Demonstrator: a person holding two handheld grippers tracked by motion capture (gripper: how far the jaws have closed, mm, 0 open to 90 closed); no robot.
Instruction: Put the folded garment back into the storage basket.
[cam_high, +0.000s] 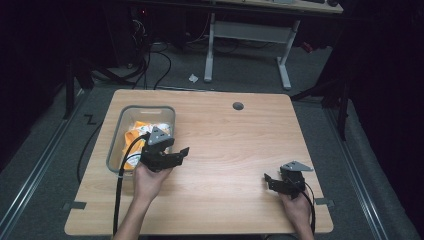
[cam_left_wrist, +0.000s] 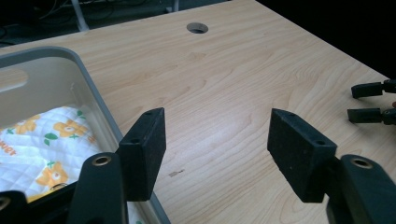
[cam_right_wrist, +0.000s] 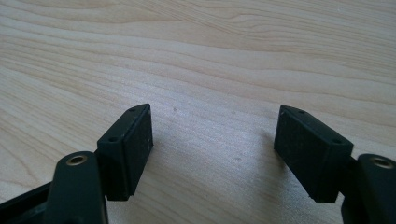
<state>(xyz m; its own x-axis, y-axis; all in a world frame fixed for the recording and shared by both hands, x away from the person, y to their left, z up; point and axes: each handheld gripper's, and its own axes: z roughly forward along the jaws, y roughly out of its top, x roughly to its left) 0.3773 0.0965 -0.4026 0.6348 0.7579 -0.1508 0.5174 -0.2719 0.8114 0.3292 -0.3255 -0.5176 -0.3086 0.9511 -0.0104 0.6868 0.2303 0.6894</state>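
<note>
Currently, going left to right: grey plastic bin (cam_high: 116, 134) sits on the left part of the wooden table (cam_high: 225, 150), long axis running near-to-far, near end angled slightly toward the left edge. Inside it lies a white quilted cloth (cam_left_wrist: 42, 144) with orange flower print, crumpled flat on the bottom; in the high view it covers most of the bin floor. Left gripper (cam_high: 181, 152) is held just right of the bin's near-right corner, above the rim, jaws pointing right and a bit far, toward the table's middle. Its jaws stand clearly apart with nothing between them; in the left gripper view one pad (cam_left_wrist: 144, 151) hangs over the bin rim (cam_left_wrist: 100, 109), the other over bare wood. Cable hole (cam_high: 238, 106) sits near the far edge, right of centre. Right gripper (cam_high: 268, 180) is on the near right part of the table, well apart from the bin, jaws pointing left. Its jaws are also spread wide, empty, low over bare wood in the right gripper view.
</note>
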